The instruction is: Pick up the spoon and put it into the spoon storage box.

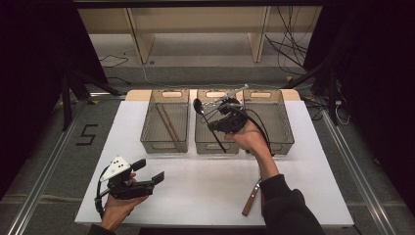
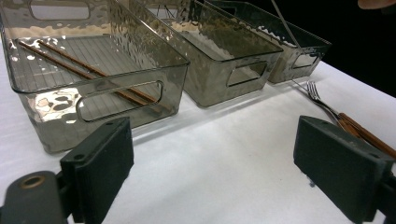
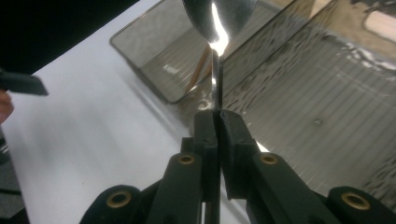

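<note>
The right gripper (image 3: 216,119) pinches the spoon (image 3: 219,18) by its handle above the middle bin (image 1: 216,128), apparently for sorting, while the left gripper (image 2: 212,163) rests spread.

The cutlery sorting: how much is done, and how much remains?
Done: the chopsticks lie in the left bin. In hand: the right tongs are shut on a spoon, held above the middle bin. Left: a fork with a wooden handle lies on the table. The left tongs wait open.
</note>
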`<state>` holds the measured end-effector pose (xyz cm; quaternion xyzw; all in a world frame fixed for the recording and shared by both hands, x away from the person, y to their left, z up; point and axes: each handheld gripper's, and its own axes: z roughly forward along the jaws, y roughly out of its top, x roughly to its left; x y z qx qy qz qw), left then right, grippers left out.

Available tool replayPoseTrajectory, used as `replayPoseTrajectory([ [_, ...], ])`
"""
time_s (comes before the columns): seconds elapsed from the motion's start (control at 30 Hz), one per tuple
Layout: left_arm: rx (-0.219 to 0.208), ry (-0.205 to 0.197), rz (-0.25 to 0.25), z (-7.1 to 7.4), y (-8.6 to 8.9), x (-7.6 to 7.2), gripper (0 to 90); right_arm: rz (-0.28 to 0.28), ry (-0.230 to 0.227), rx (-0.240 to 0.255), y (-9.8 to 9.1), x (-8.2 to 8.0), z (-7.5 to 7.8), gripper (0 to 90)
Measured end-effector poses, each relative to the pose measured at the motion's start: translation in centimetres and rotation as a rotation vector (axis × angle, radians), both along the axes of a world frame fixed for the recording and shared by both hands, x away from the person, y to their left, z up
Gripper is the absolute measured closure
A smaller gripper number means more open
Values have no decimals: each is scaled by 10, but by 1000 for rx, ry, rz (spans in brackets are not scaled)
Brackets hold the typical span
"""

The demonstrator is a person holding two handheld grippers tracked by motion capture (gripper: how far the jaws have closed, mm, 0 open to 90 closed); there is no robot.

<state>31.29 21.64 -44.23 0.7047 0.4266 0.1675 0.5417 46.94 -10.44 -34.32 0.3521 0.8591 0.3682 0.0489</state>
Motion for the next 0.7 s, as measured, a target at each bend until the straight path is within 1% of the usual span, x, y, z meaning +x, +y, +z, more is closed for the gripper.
replayPoseTrajectory([
  [0.17, 0, 0, -1, 0, 0, 0, 116, -51, -19, 1, -4, 10, 7, 862],
  [0.27, -2, 0, 1, 0, 0, 0, 116, -79, -31, 1, -6, 16, 9, 862],
  [0.3, -3, 1, 2, 0, 0, 0, 116, -93, -35, 5, -7, 18, 9, 862],
  [0.33, -3, 1, 2, 0, 0, 0, 116, -98, -36, 5, -8, 19, 9, 862],
  [0.4, -3, 1, 0, 0, 0, 0, 116, -111, -35, 20, -10, 22, 9, 861],
  [0.7, -3, 1, -1, 0, 0, 0, 116, -161, -29, 24, -15, 35, 4, 862],
])
